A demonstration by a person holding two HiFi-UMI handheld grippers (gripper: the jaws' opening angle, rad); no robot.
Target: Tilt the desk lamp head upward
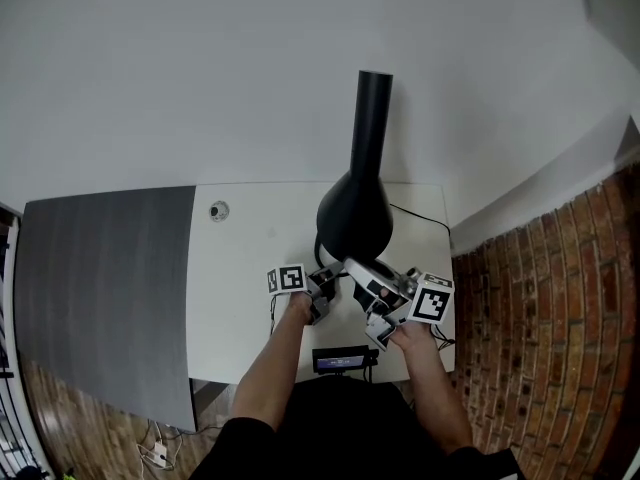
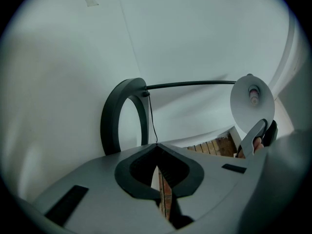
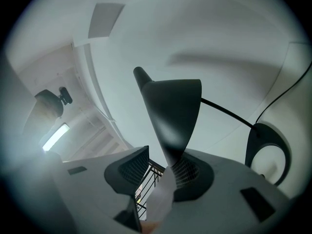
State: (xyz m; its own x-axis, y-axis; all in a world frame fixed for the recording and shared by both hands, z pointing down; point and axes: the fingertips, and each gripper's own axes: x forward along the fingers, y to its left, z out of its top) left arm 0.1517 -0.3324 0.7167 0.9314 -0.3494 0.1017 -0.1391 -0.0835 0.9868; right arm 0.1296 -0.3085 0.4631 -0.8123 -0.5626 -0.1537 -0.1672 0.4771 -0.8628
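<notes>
Your right gripper is the nearest thing, and its fingers stand wide apart and clamp nothing. The lower rim of the lamp head dips into the gap between them. It sits close to the pad on that view's right, and whether it touches there cannot be told. It is clearly apart from the other pad.

From your head view, the black lamp head hangs over the white bench. Its broad mouth is towards you, and its narrow neck runs away towards the wall, so the long axis points almost straight out from your hands. The right gripper is the nearer one and is already at the rim.

Your left gripper has its fingers drawn together with nothing held. It waits just to the left of the lamp head, facing the ring base and the thin arm.

To tilt the head upward, you would probably close the right fingers on that rim and lift the mouth end. The left gripper could press on the base if it starts to slide.
</notes>
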